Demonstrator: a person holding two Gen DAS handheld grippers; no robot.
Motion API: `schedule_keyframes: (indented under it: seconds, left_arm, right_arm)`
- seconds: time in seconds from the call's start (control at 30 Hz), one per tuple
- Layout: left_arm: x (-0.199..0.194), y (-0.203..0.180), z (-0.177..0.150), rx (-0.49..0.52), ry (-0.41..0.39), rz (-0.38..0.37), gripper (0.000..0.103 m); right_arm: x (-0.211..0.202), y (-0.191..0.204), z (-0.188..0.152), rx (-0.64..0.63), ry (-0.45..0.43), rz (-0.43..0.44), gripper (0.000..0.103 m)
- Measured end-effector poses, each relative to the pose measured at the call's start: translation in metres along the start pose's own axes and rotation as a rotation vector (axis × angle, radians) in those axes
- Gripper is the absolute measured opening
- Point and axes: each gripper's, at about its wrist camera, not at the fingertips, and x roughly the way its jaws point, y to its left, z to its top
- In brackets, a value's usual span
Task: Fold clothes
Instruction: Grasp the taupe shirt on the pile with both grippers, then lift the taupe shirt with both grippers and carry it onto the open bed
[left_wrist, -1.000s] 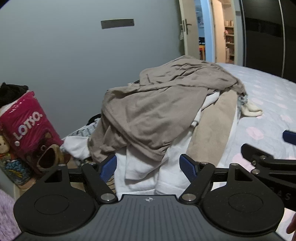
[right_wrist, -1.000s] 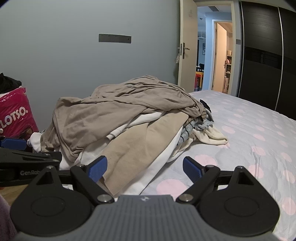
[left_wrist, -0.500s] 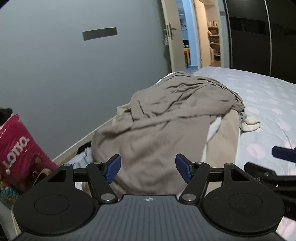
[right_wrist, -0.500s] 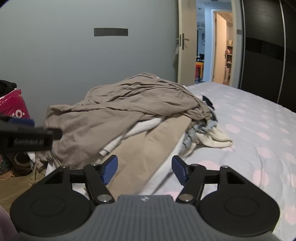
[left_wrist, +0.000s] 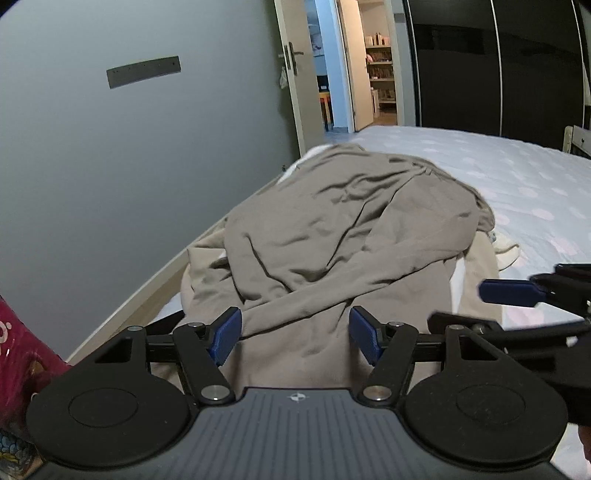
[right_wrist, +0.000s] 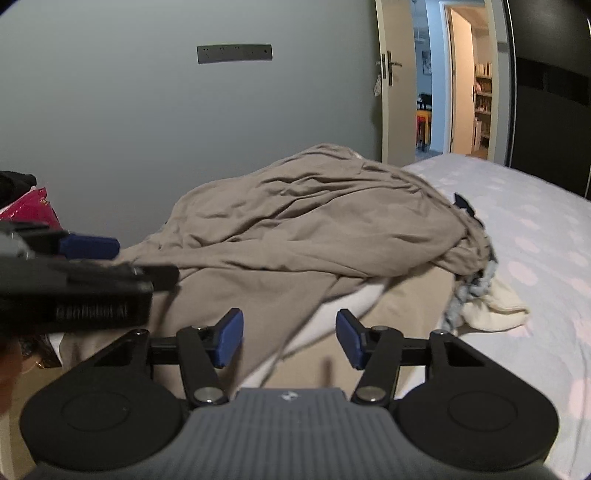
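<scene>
A pile of clothes lies on the bed, topped by a crumpled taupe garment (left_wrist: 343, 236), which also shows in the right wrist view (right_wrist: 314, 225). Beneath it are a white piece (right_wrist: 351, 299), a beige piece (right_wrist: 406, 295) and a cream item (right_wrist: 495, 302). My left gripper (left_wrist: 295, 338) is open and empty, just above the near edge of the taupe garment. My right gripper (right_wrist: 288, 338) is open and empty, over the pile's near right side. Each gripper shows in the other's view: the right one (left_wrist: 517, 291) and the left one (right_wrist: 81, 273).
The bed (left_wrist: 517, 177) has a pale sheet with pink dots. A grey wall (right_wrist: 147, 129) runs along the left. A red bag (left_wrist: 18, 362) stands on the floor at the left. An open door (right_wrist: 395, 81) and a dark wardrobe (left_wrist: 480, 66) are at the back.
Both grippers have risen and moved forward over the pile, looking down on the taupe garment. Their jaws have narrowed a little but stay open. The clothes have not moved.
</scene>
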Motion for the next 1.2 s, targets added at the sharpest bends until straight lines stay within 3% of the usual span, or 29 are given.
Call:
schedule_keyframes:
  seconds: [0.07, 0.13, 0.2, 0.23, 0.3, 0.5, 0.73, 0.93, 1.2]
  left_arm:
    - [0.008, 0.002, 0.002, -0.019, 0.015, -0.019, 0.06]
    - [0.013, 0.003, 0.004, -0.038, 0.019, -0.047, 0.055]
    - [0.014, 0.001, 0.007, -0.042, 0.016, -0.062, 0.031]
    - [0.013, -0.001, 0.008, -0.04, 0.01, -0.067, 0.024]
    - [0.01, -0.008, 0.008, -0.022, 0.005, -0.077, 0.003]
    - [-0.023, -0.024, 0.01, -0.009, -0.029, -0.146, 0.0]
    - [-0.087, -0.063, 0.009, 0.008, -0.078, -0.336, 0.0]
    - [-0.134, -0.115, 0.005, 0.1, -0.115, -0.486, 0.0]
    - [-0.168, -0.188, 0.003, 0.157, -0.096, -0.775, 0.0]
  right_arm:
    - [0.011, -0.001, 0.001, 0.007, 0.01, 0.001, 0.049]
    - [0.017, 0.001, 0.001, 0.007, 0.01, 0.006, 0.031]
    - [0.021, 0.002, 0.001, 0.004, 0.008, 0.006, 0.014]
    - [0.019, 0.004, 0.001, -0.006, -0.002, -0.008, 0.004]
    - [0.012, 0.005, 0.002, -0.01, -0.022, -0.018, 0.003]
    - [-0.027, 0.001, 0.006, -0.014, -0.073, -0.046, 0.002]
    - [-0.09, -0.01, -0.004, -0.036, -0.118, -0.166, 0.001]
    - [-0.162, -0.027, -0.017, -0.043, -0.163, -0.295, 0.001]
    - [-0.256, -0.069, -0.039, -0.006, -0.164, -0.459, 0.001]
